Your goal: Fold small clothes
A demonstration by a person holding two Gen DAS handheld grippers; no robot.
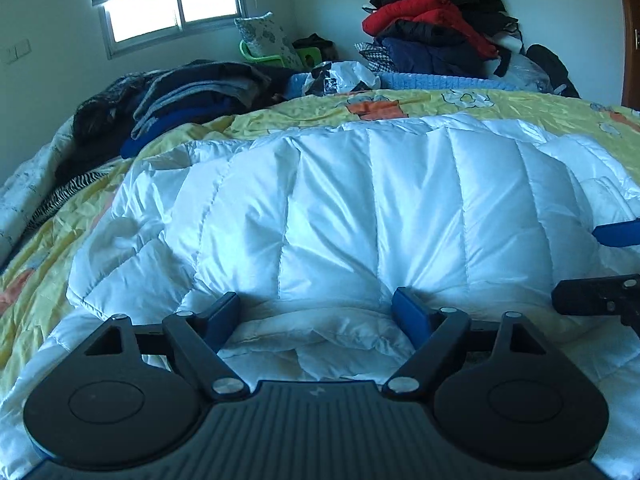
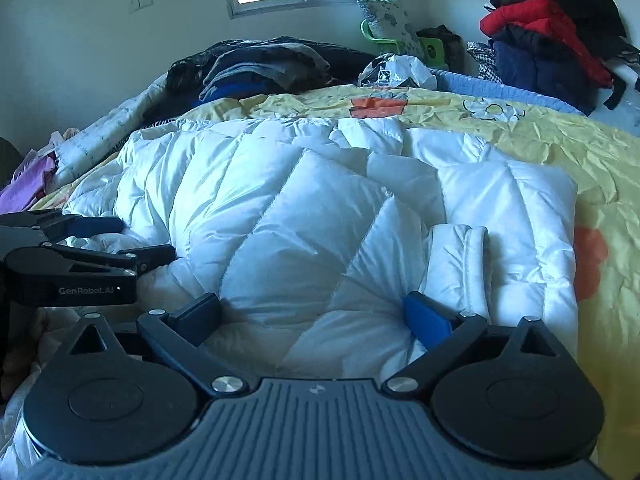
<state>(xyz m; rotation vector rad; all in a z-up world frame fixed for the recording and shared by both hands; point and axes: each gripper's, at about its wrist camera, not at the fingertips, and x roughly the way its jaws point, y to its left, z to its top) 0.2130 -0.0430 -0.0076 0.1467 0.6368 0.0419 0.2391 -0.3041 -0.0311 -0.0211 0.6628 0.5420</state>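
Nearest the cameras, both grippers sit low at the near edge of a white puffer jacket spread on the bed. The left gripper has its fingers spread wide, with a puffed fold of the jacket bulging between them but not pinched. The right gripper is the same: fingers apart, pressed into the padding on either side of a quilted ridge, holding nothing yet. The two grippers are near each other, the left one showing at the left edge of the right wrist view.

Just beyond the right gripper lies a folded-in sleeve with its cuff pointing back toward the camera, resting on the jacket's body. The jacket lies on a yellow patterned bedsheet.

The step in hand looks like gripping the near hem to fold the jacket over. To do it well, each gripper should close on all layers of the slippery, springy fabric, deep enough that it will not slide out, and the two should lift together so the sleeve stays tucked.

Farther off are a dark clothes pile on the bed's far left and a heap with a red coat by the wall.
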